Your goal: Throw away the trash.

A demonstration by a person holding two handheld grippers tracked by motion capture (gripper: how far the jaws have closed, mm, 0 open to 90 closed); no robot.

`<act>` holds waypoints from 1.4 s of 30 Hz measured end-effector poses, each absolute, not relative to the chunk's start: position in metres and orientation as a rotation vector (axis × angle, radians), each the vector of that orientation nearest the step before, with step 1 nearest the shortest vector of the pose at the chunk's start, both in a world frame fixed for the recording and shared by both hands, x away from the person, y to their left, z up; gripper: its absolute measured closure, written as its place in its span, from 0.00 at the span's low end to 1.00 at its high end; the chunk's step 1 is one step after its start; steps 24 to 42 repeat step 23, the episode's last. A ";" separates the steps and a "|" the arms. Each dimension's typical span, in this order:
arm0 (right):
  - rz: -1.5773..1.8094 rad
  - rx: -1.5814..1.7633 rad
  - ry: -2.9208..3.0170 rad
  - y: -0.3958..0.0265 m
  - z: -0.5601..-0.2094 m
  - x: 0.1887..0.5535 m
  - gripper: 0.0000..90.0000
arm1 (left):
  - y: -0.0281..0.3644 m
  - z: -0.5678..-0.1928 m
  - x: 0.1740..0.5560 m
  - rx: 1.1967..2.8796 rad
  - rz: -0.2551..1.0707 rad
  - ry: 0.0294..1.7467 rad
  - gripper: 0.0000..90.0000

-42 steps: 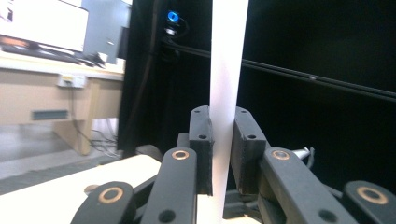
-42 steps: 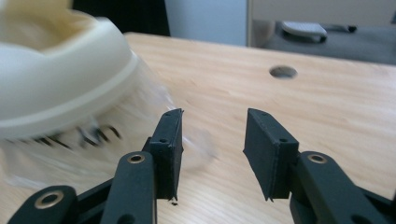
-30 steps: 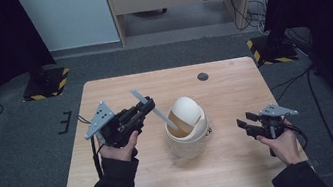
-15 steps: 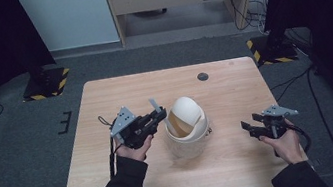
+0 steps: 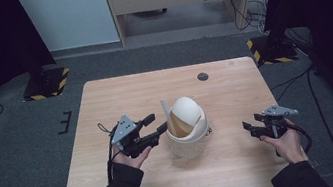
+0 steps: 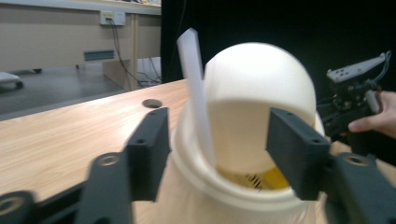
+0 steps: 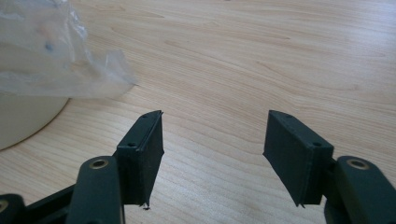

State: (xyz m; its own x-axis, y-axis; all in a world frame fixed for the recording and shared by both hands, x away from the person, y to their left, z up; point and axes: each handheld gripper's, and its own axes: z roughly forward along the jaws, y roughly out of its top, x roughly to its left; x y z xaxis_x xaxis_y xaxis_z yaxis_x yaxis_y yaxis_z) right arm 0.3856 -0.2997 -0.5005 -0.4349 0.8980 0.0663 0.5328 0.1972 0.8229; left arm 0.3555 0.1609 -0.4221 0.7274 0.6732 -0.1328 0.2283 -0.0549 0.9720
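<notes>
You are holding your left tongs (image 5: 158,126) just to the left of the cream bin (image 5: 190,138), which is standing near the middle of the wooden counter (image 5: 246,162). Their jaws are spread wide and gripping nothing; in the left gripper view the left tongs (image 6: 215,149) are framing the bin (image 6: 243,186) between the two black jaws, very close to its rim. A white flat strip (image 5: 166,113) is standing tilted in the bin's opening, beside the domed swing lid (image 5: 187,111). The same strip (image 6: 196,93) is rising past the dome (image 6: 259,84) in the left gripper view, and something yellow (image 6: 275,177) is showing inside the bin, too blurred to identify.

You are keeping your right tongs (image 5: 251,126) well apart from the bin, toward the right near edge of the counter, pointing left at it. Their jaws are also standing wide apart and empty; in the right gripper view the right tongs (image 7: 212,156) are hovering over bare wood, with the bin's base (image 7: 23,119) and a crinkled clear plastic liner (image 7: 51,51) at the far left. A small dark round spot (image 5: 203,76) is sitting on the far part of the counter.
</notes>
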 end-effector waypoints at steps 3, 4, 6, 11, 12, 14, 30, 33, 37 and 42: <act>1.123 1.341 2.048 -0.301 -0.502 0.387 0.38 | 0.178 -0.429 0.349 1.645 0.459 0.761 0.34; 1.116 1.344 2.049 -0.301 -0.503 0.387 0.36 | 0.185 -0.432 0.347 1.654 0.464 0.775 0.32; 1.106 1.346 2.051 -0.302 -0.505 0.388 0.34 | 0.202 -0.442 0.345 1.675 0.478 0.827 0.29; 1.077 1.373 2.064 -0.305 -0.509 0.389 0.30 | 0.239 -0.473 0.346 1.778 0.487 0.996 0.23; 1.068 1.378 2.066 -0.306 -0.510 0.390 0.29 | 0.246 -0.480 0.347 1.798 0.485 1.030 0.22; 1.054 1.391 2.064 -0.307 -0.513 0.391 0.27 | 0.259 -0.492 0.350 1.855 0.484 1.101 0.20; 0.996 1.432 2.045 -0.316 -0.522 0.397 0.18 | 0.271 -0.518 0.361 2.012 0.486 1.220 0.15; 0.996 1.432 2.045 -0.316 -0.522 0.397 0.18 | 0.271 -0.518 0.361 2.012 0.486 1.220 0.15; 0.996 1.432 2.045 -0.316 -0.522 0.397 0.18 | 0.271 -0.518 0.361 2.012 0.486 1.220 0.15; 0.996 1.432 2.045 -0.316 -0.522 0.397 0.18 | 0.271 -0.518 0.361 2.012 0.486 1.220 0.15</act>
